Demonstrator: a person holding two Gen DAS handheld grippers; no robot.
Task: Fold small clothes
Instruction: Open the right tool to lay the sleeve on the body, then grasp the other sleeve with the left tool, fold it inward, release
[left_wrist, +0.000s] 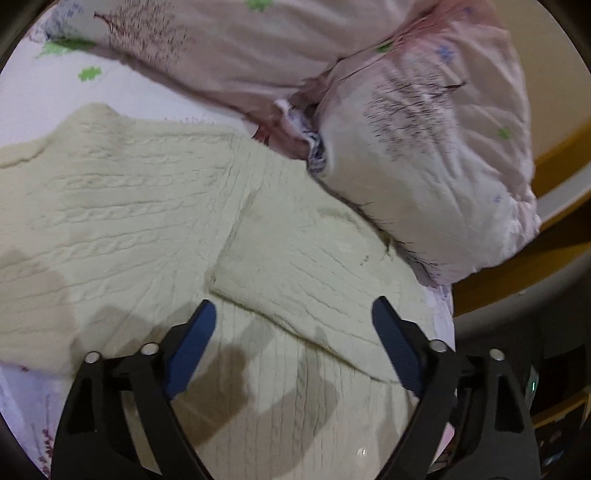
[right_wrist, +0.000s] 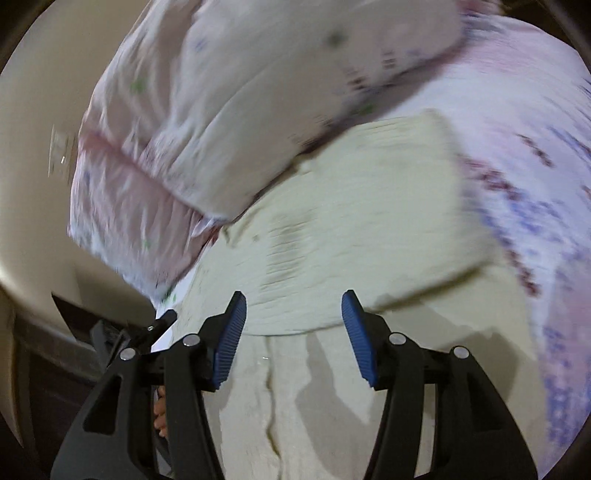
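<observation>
A cream cable-knit sweater (left_wrist: 140, 218) lies flat on the bed, with a sleeve (left_wrist: 314, 258) folded across its body. My left gripper (left_wrist: 293, 314) is open and empty, hovering just above the folded sleeve's lower edge. In the right wrist view the same sweater (right_wrist: 369, 221) shows, blurred, with a folded flap over the body. My right gripper (right_wrist: 293, 306) is open and empty above the flap's near edge. The other gripper's tip (right_wrist: 162, 321) peeks in at the left.
Pink floral pillows (left_wrist: 436, 147) press against the sweater's far side, also seen in the right wrist view (right_wrist: 229, 122). The floral bedsheet (right_wrist: 535, 192) surrounds the sweater. The bed's edge and a yellow-brown frame (left_wrist: 517, 273) are at right. A beige wall (right_wrist: 40, 110) is at left.
</observation>
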